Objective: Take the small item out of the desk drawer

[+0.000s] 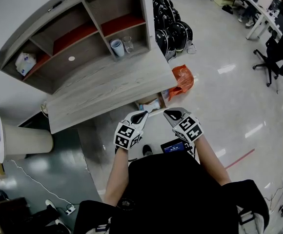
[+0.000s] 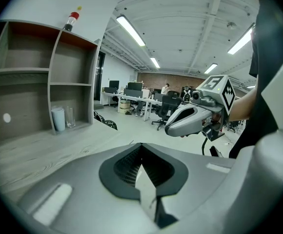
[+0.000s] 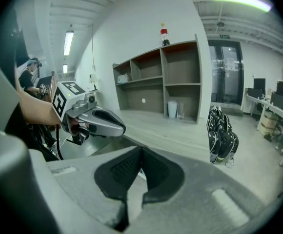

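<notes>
Left gripper (image 1: 140,117) and right gripper (image 1: 172,114) were held side by side, tilted downward, jaws closed on nothing, before the bench (image 1: 102,87) edge. The small item (image 1: 151,105) lay in the open drawer (image 1: 162,100) under that edge, beside an orange bag (image 1: 183,79).

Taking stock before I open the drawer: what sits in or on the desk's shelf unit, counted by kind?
Red-capped bottle: 1
White cup: 1
Clear glass: 1
White bag: 1
Total: 4
</notes>
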A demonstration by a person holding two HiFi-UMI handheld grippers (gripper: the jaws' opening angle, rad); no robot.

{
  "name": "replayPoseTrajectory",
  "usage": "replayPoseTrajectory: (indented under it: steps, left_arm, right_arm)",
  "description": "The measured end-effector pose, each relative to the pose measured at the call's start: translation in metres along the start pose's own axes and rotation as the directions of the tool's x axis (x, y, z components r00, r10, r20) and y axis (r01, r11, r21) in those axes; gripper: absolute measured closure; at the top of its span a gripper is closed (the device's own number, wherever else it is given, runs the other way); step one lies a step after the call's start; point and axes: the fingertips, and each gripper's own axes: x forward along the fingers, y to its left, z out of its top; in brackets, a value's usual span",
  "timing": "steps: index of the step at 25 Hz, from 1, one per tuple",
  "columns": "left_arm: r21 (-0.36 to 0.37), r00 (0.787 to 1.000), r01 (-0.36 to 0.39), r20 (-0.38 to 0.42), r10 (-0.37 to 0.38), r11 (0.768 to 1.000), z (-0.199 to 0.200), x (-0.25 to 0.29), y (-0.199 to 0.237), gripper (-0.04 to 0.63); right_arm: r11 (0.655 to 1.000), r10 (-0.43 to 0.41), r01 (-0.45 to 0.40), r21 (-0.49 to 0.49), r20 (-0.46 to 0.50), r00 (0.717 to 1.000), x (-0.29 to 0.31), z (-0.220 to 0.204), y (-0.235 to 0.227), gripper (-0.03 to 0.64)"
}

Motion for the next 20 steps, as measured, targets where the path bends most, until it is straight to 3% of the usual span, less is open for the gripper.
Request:
replayPoseTrajectory:
  steps: [12, 20]
  left_arm:
    - [-0.007, 1.000, -0.014, -0.025, 0.013, 1.000, -0.002, 0.005, -0.007, 0.594]
    - [-0.008, 0.998, -0.039, -0.044, 0.038, 0.999, -0.003, 0.017, -0.010, 0.594]
  right_arm:
    - [0.999, -0.008, 0.006, -0.039, -0.043, 0.999, -0.005, -0.012, -0.011, 0.618]
    - [0.997, 0.054, -0.056, -0.045, -0.036, 0.998, -0.015, -0.021, -0.019, 0.620]
